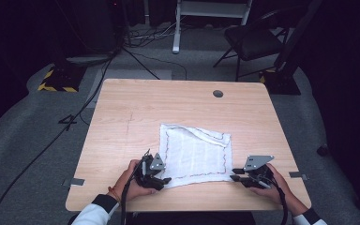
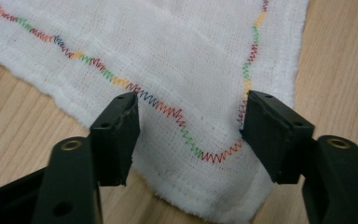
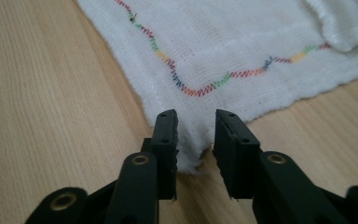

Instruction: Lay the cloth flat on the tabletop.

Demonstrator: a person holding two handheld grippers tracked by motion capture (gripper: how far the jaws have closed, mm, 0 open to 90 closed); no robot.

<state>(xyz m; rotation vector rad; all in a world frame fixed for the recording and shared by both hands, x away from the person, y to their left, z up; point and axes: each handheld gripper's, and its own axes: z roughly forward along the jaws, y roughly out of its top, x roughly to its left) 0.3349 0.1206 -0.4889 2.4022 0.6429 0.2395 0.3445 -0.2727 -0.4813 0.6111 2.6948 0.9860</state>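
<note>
A white cloth [image 1: 194, 152] with a multicoloured zigzag stitch border lies flat on the wooden table [image 1: 136, 108], and its far right corner is folded over. My left gripper [image 1: 165, 180] is at the cloth's near left corner. In the left gripper view the cloth [image 2: 168, 56] corner lies between the wide-open jaws of that gripper [image 2: 189, 126]. My right gripper [image 1: 234, 174] is at the near right corner. In the right gripper view the gripper [image 3: 196, 135] has a narrow gap, and the tip of the cloth [image 3: 242, 42] sits in that gap on the table.
A round cable hole [image 1: 218, 93] sits near the table's far edge. Grey tape tabs [image 1: 77, 181] mark the near corners. Beyond the table stand a dark folding chair [image 1: 253, 40] and cables [image 1: 75, 117] on the grey floor.
</note>
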